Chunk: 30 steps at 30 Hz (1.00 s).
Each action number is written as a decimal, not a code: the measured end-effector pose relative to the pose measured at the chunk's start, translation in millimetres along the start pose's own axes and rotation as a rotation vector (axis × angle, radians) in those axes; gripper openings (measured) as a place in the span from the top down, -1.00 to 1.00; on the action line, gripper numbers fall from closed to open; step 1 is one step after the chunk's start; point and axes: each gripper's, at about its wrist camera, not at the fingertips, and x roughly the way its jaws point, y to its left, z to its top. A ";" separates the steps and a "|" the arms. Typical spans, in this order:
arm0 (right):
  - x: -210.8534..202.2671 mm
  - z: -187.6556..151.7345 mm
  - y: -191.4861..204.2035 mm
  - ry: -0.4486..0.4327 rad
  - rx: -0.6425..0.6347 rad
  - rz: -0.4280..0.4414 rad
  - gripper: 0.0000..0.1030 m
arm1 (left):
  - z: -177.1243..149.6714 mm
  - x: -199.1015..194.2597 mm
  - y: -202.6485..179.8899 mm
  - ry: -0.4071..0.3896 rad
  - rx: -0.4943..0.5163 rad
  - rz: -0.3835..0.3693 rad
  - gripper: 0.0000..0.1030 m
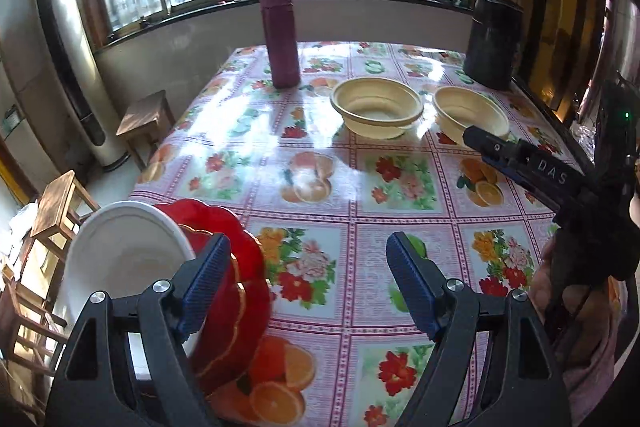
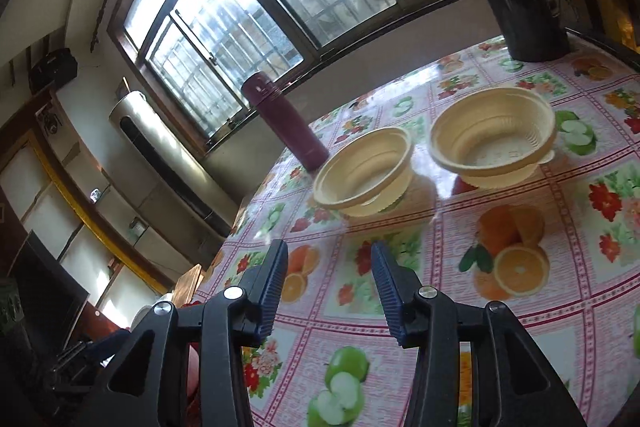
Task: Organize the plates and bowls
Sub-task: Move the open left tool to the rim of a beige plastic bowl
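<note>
While both grippers stand open and empty, the left gripper (image 1: 308, 267) sits low in frame beside a white plate (image 1: 120, 259) lying on a red scalloped plate (image 1: 236, 267), both partly cut off behind its finger. Two cream bowls (image 2: 364, 171) (image 2: 494, 143) rest upright, mouths upward, mid-frame, ahead of the right gripper (image 2: 330, 275).

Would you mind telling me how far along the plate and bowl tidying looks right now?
Done: the white plate and red plate appear stacked at the table's near-left edge. In hand: nothing; the left gripper and right gripper are both open and empty. Left: the two beige bowls sit apart, not nested.
</note>
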 end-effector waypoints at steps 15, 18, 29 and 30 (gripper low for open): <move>-39.9 60.5 -118.0 -0.114 0.128 -0.206 0.10 | 40.1 55.7 -112.3 0.123 0.120 -0.098 -0.56; -41.1 68.2 -135.8 -0.130 0.157 -0.220 0.10 | 54.8 63.7 -122.1 0.128 0.113 -0.106 -0.56; -35.2 86.7 -181.3 -0.144 0.265 -0.234 0.10 | 90.8 94.8 -144.4 0.196 0.088 -0.123 -0.56; -35.1 86.9 -182.2 -0.138 0.271 -0.240 0.10 | 93.4 97.3 -145.4 0.205 0.082 -0.127 -0.56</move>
